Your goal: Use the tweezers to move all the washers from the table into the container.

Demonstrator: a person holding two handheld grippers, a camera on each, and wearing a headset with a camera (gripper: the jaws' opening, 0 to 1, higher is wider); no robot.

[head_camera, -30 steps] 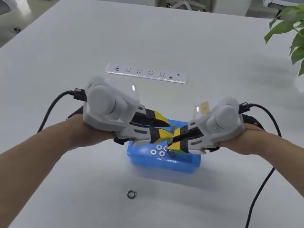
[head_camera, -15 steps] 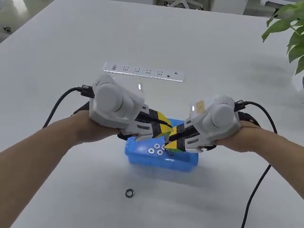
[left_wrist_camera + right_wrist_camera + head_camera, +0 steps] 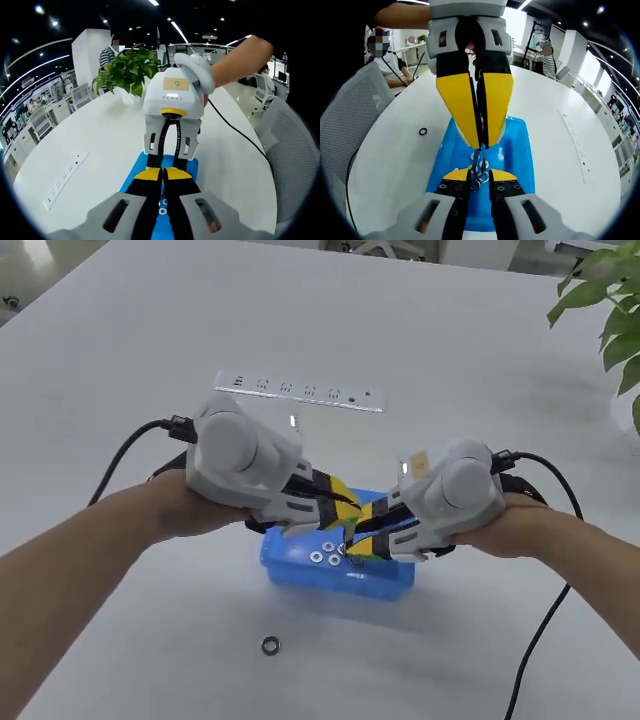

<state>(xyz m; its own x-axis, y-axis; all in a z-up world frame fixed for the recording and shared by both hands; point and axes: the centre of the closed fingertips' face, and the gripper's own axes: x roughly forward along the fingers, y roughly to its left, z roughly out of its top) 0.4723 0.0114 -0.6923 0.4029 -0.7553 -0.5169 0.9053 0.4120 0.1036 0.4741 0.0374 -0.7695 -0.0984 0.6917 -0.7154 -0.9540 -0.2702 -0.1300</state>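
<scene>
The left gripper (image 3: 345,510) has its yellow-tipped jaws pressed almost together on thin tweezers (image 3: 479,156). The tweezer tips poke out below the jaws and point down into the container (image 3: 290,570). The right gripper (image 3: 362,540) meets it tip to tip from the right. Its jaws leave a narrow slit, and I cannot tell whether they pinch anything. Both hover over the container, a shallow blue tray near the middle of the table (image 3: 450,360).

At least 3 washers (image 3: 316,558), small silver rings, lie close together in the container just under the jaw tips. 1 more washer (image 3: 270,645) lies on the table on the near side of the container, apart from it.

The jaws cover the container's middle, so any further rings there cannot be counted. In the head view the tweezers are too thin to make out. Beyond the grippers lies a white strip (image 3: 300,392), and a plant (image 3: 605,310) is cut off at the far right.
</scene>
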